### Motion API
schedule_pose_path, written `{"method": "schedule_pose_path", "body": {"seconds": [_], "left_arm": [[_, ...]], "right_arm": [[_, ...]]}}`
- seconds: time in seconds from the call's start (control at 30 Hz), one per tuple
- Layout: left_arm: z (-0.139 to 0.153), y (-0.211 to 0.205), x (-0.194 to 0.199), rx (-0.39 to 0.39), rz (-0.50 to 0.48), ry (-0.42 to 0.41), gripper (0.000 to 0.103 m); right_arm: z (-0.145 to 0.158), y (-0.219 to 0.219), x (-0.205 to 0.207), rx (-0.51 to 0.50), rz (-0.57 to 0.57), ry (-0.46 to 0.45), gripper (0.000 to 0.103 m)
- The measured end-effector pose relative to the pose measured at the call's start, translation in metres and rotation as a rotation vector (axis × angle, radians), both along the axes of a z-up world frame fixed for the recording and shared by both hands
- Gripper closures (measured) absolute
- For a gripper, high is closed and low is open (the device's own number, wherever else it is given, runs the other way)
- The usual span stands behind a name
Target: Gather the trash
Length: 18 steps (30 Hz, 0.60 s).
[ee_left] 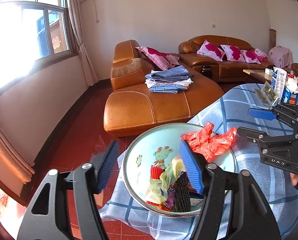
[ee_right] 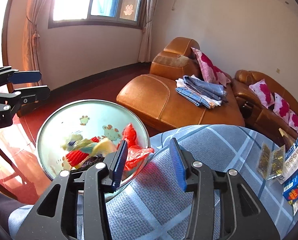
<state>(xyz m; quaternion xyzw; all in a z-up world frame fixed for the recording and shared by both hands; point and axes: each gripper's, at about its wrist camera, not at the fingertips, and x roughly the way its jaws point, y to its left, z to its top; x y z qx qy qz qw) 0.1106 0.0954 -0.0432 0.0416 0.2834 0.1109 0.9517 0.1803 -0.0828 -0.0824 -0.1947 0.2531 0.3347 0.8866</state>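
A round pale-blue metal basin (ee_right: 54, 118) holds wrappers and a crumpled red plastic bag (ee_right: 135, 151). Left gripper (ee_left: 149, 167) and right gripper (ee_right: 149, 161) both gape wide, empty.

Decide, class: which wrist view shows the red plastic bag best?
The left wrist view. There the red bag lies spread across the basin's rim, nearly whole, only its lower left edge behind a left gripper finger. In the right wrist view the right gripper's finger hides part of the bag.
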Motion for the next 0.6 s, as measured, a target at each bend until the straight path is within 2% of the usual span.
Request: {"method": "schedule_pose_path", "body": {"seconds": [0.03, 0.13, 0.37, 0.47, 0.6], "left_arm": [[0.002, 0.000, -0.002, -0.008, -0.002, -0.013, 0.029], [0.008, -0.002, -0.008, -0.012, -0.002, -0.053, 0.018], [0.017, -0.003, -0.020, -0.037, -0.009, -0.116, 0.011], [0.017, -0.003, -0.021, -0.044, -0.009, -0.127, 0.011], [0.019, -0.004, -0.023, -0.048, -0.005, -0.143, 0.010]], "right_arm": [[0.002, -0.003, 0.000, 0.013, -0.015, -0.009, 0.052], [0.007, -0.012, -0.002, 0.058, -0.049, -0.034, 0.050], [0.019, -0.028, -0.013, 0.136, -0.123, -0.125, 0.048], [0.023, -0.039, -0.011, 0.180, -0.169, -0.138, 0.044], [0.024, -0.047, -0.010, 0.205, -0.200, -0.146, 0.043]]}}
